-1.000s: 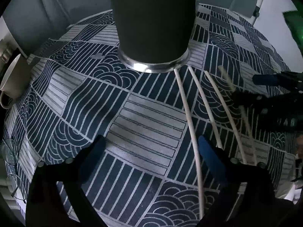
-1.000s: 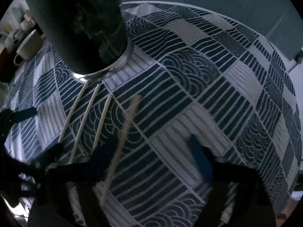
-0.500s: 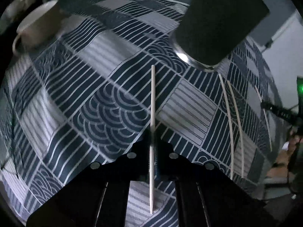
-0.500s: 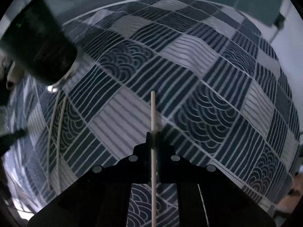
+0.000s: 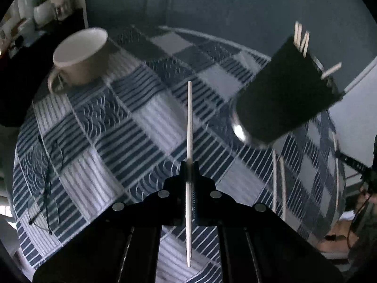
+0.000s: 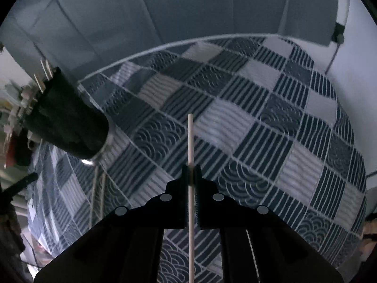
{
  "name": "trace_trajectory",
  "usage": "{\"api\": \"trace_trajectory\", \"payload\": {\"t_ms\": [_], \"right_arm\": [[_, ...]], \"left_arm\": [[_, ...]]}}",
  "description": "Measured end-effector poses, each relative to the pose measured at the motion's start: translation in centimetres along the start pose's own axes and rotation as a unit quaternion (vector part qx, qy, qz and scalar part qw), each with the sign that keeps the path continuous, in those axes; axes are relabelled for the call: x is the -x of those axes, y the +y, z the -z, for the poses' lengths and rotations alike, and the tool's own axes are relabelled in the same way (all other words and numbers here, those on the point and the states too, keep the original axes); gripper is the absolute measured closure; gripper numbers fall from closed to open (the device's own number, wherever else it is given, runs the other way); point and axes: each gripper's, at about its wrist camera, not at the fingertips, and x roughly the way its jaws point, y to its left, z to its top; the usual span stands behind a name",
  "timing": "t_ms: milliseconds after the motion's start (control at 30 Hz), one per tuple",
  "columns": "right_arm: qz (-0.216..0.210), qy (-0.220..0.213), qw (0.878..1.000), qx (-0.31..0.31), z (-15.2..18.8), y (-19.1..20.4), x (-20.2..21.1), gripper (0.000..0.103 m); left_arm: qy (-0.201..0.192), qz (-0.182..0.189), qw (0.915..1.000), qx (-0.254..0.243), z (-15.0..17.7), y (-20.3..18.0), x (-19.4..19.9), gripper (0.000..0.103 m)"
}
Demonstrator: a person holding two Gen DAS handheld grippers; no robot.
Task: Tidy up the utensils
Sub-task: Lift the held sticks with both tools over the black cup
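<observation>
My left gripper (image 5: 189, 165) is shut on a pale chopstick (image 5: 189, 122), held above the patterned tablecloth (image 5: 146, 127). The dark utensil holder (image 5: 287, 99) stands to its right with several chopsticks (image 5: 301, 37) sticking out of its top. Two more chopsticks (image 5: 278, 179) lie on the cloth below the holder. My right gripper (image 6: 191, 168) is shut on another pale chopstick (image 6: 190, 141), also raised over the cloth. In the right wrist view the holder (image 6: 68, 120) is at the far left and loose chopsticks (image 6: 95, 184) lie below it.
A cream mug (image 5: 80, 56) stands at the back left of the table. A pair of glasses (image 5: 47, 179) lies on the cloth at the left. A grey sofa (image 6: 141, 14) runs behind the table. A cluttered shelf (image 5: 26, 30) is at the far left.
Both grippers closed on a chopstick each and lifted them off the cloth. Both views have risen and tilted, so the holder now sits farther away.
</observation>
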Motion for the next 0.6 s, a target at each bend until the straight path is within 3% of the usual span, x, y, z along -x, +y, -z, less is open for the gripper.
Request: {"api": "trace_trajectory", "payload": {"t_ms": [367, 600], "right_arm": [[-0.039, -0.074, 0.996, 0.042, -5.7, 4.1, 3.9, 0.099], [-0.07, -0.131, 0.987, 0.063, -9.9, 7.6, 6.7, 0.099]], "left_arm": [[-0.081, 0.007, 0.9961, -0.033, -6.6, -3.7, 4.0, 0.098], [-0.109, 0.016, 0.9926, -0.05, -9.8, -6.3, 5.3, 0.098]]}}
